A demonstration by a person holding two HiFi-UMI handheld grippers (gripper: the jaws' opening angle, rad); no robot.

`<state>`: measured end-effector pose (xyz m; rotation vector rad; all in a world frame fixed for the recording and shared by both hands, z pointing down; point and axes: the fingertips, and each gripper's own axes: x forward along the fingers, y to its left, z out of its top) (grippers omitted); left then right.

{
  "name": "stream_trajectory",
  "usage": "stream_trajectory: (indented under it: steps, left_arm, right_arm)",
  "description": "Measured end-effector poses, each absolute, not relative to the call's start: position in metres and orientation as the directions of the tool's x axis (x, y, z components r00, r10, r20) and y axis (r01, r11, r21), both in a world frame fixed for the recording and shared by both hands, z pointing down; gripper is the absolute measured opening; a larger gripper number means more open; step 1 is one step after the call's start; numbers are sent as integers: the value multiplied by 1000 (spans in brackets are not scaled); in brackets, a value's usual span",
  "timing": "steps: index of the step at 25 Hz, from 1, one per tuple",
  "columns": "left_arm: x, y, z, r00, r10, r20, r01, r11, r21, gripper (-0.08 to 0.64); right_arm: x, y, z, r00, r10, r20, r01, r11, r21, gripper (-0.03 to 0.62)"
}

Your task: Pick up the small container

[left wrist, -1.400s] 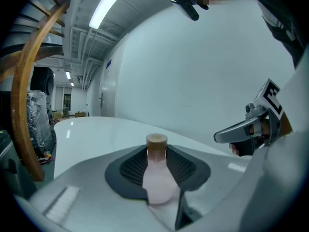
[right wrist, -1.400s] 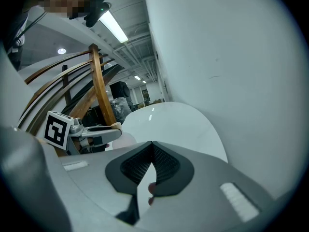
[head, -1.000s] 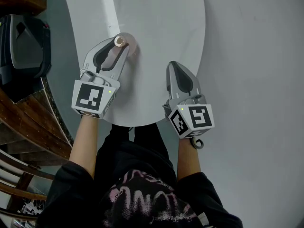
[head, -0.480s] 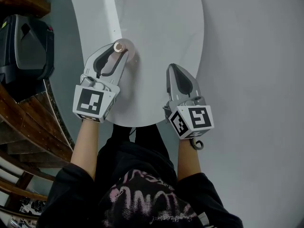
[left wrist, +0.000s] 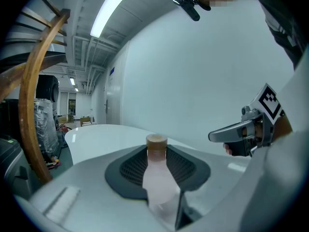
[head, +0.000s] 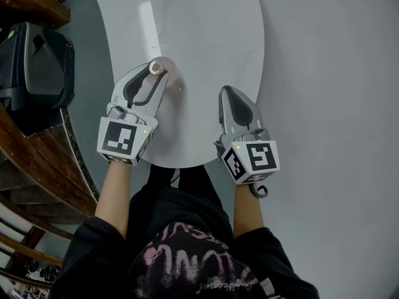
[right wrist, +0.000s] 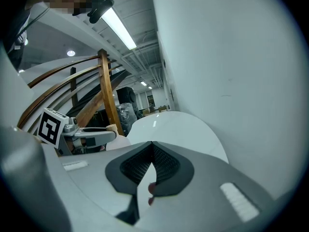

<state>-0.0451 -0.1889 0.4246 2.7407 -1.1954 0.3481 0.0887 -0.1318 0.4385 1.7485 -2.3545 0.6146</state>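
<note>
The small container (head: 156, 68) is a pale pink bottle with a tan cap. My left gripper (head: 154, 73) is shut on it over the left part of the round white table (head: 206, 36). In the left gripper view the container (left wrist: 157, 175) stands upright between the dark pads, its cap above the jaw tips. I cannot tell whether its base touches the table. My right gripper (head: 230, 92) is shut with nothing in it, over the table's near edge to the right. In the right gripper view, the right gripper (right wrist: 152, 149) has its pads together, and the left gripper (right wrist: 89, 135) shows beside it.
A black case or seat (head: 34, 64) stands left of the table. Curved wooden rails (head: 43, 167) run along the lower left. Grey floor (head: 330, 104) lies to the right of the table. The table's near edge (head: 181, 165) is just in front of the person.
My left gripper, still shut on the container, has drawn back slightly toward the person. The right gripper has hardly moved.
</note>
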Motion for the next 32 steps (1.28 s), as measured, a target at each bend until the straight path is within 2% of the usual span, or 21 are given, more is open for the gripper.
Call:
stream_trajectory:
  steps: [32]
  left_arm:
    - [-54,-161,373,636,-735,236,-758,-653,9,123]
  right_arm:
    - [84,-128,382,-328,-908,259,-932,267,-244,23]
